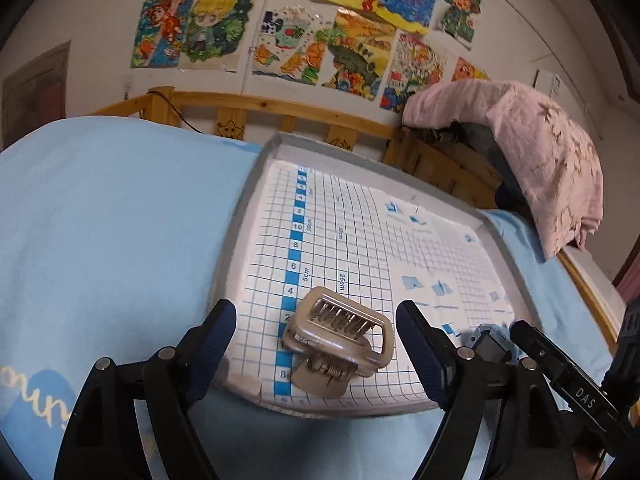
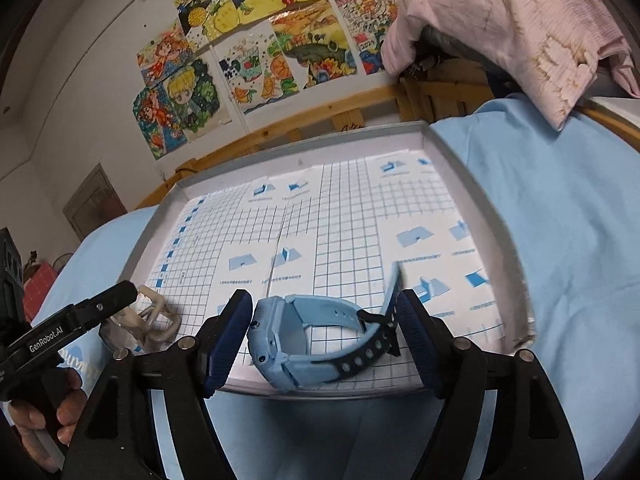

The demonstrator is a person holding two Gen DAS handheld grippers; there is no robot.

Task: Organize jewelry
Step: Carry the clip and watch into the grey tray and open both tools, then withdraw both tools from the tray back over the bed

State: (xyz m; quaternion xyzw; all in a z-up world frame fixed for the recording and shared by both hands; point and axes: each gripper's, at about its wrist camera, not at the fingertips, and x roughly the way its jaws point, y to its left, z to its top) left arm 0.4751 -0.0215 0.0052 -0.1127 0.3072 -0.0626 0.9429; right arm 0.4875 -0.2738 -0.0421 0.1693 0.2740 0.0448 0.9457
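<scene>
A beige hair claw clip (image 1: 340, 334) lies near the front left of a shallow grey tray (image 1: 256, 184) lined with blue grid paper. My left gripper (image 1: 316, 344) is open, its fingers on either side of the clip without touching it. A light blue smartwatch (image 2: 320, 336) lies on its side near the tray's front edge (image 2: 360, 392). My right gripper (image 2: 324, 344) is open around the watch; the left finger (image 2: 224, 344) is close to the watch face and the right finger (image 2: 420, 344) is by the strap. The clip also shows at the left in the right wrist view (image 2: 152, 320).
The tray rests on a light blue bedsheet (image 1: 112, 220). A wooden bed rail (image 1: 280, 112) runs behind it, with a pink blanket (image 1: 540, 152) piled at the back right. Children's drawings (image 1: 300, 40) cover the wall.
</scene>
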